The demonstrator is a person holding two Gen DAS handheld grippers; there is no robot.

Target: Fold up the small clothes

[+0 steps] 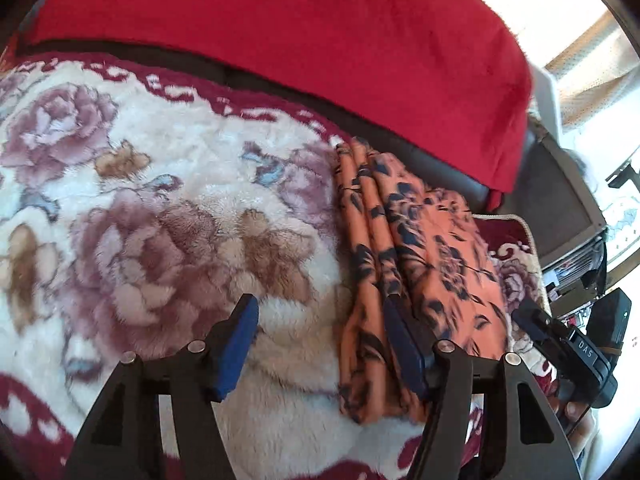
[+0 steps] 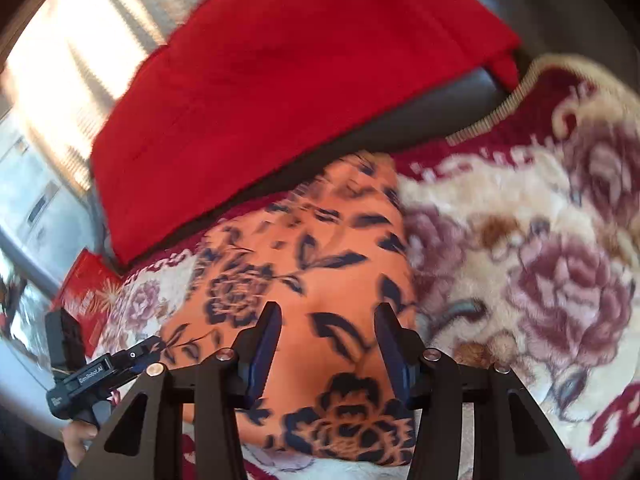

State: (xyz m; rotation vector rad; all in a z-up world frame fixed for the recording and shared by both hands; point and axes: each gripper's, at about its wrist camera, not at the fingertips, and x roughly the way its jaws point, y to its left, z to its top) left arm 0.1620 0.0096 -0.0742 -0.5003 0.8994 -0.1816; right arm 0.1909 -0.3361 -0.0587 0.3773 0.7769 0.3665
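Note:
An orange garment with dark blue flowers (image 1: 424, 264) lies folded in long pleats on a cream and maroon floral blanket (image 1: 160, 208). My left gripper (image 1: 320, 320) is open just above the blanket, its right finger at the garment's left edge. In the right wrist view the garment (image 2: 304, 264) lies flat under my right gripper (image 2: 326, 324), which is open and empty above it. The right gripper also shows at the right edge of the left wrist view (image 1: 568, 344), and the left gripper at the lower left of the right wrist view (image 2: 100, 372).
A red blanket (image 1: 304, 40) drapes over the dark sofa back (image 1: 448, 168) behind the garment. A red box (image 2: 90, 292) sits at the left. Bright windows with curtains (image 2: 80, 60) lie beyond. A grey appliance (image 1: 568, 208) stands at the right.

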